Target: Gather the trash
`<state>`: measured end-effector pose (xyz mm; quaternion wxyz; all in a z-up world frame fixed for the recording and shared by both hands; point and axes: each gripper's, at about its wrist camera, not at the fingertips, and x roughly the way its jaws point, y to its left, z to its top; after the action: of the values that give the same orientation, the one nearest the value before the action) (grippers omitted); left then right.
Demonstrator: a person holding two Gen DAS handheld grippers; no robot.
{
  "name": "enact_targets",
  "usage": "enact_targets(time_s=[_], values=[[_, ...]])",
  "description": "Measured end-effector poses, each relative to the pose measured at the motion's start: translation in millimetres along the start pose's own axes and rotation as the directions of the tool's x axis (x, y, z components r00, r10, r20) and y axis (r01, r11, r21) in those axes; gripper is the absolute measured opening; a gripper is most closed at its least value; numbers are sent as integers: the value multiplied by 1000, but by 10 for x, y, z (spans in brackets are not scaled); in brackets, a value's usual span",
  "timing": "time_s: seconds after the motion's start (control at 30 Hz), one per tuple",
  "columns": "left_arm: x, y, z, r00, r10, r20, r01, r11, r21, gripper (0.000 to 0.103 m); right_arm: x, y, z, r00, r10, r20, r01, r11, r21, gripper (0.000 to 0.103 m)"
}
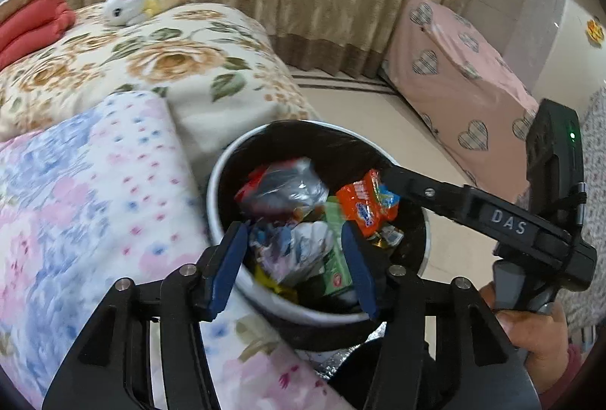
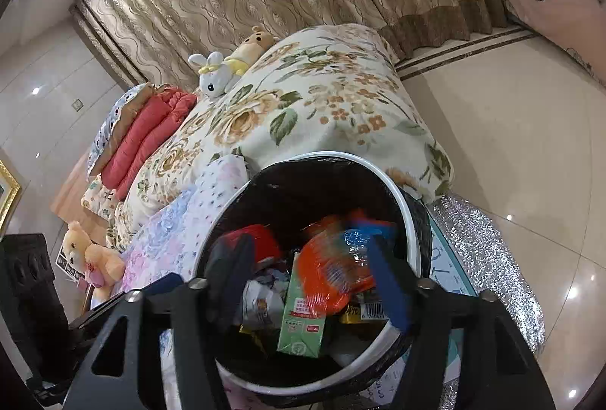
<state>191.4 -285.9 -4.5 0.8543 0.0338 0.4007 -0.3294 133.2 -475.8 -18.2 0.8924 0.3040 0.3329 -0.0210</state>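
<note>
The orange snack wrapper (image 1: 369,207) is the piece of trash in play: it sits blurred over the mouth of the trash bin (image 1: 227,182), just off the tip of the right tool (image 2: 306,281), and looks to be dropping onto the heap rather than held. In the right wrist view the same wrapper lies between that tool's spread jaws with neither pad pressing on it. The left tool (image 1: 295,258) also stands open over the bin, nothing between its blue pads (image 1: 227,258); directly below it lies crumpled white paper (image 1: 306,247).

The bin, white-rimmed with a black liner, stands on the floor against the side of the bed (image 1: 170,69). It already holds a fair pile: a green carton (image 2: 303,315), a red and clear plastic bag (image 1: 280,190), yellow wrappers and other scraps.

So the current drop looks done or nearly so. No loose trash shows on the bed's floral blanket, on the pastel quilt (image 1: 75,201) or on the tiled floor (image 2: 511,144) in these views; whether more lies elsewhere in the room cannot be told. A person's hand (image 1: 530,334) grips the right tool's handle.
</note>
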Motion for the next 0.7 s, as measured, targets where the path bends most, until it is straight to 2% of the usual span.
enact_targets(time_s=[0.13,0.2,0.27,0.4,0.57,0.7], values=[[-192,146,-144,1000,21,18,-20,999,-47,55,-103,75,-84,1000,10,17,-10,1000,1,68],[-319,213,-235,999,34,35,-31,997,-76,59,-166,136,-133,999,12,31,-12,1000,-5,70],[-441,278,-332,997,49,52,-43,994,-103,62,-249,212,-214,999,19,49,-18,1000,-12,77],[-707,394,-579,993,85,83,-72,987,-142,66,-379,423,-432,997,44,70,-40,998,-46,80],[-1017,535,-889,978,163,128,-140,976,-167,76,-491,704,-755,993,65,95,-54,992,-114,87],[-1242,674,-1132,962,221,160,-188,962,-199,79,-537,885,-1002,991,76,112,-56,985,-165,89]])
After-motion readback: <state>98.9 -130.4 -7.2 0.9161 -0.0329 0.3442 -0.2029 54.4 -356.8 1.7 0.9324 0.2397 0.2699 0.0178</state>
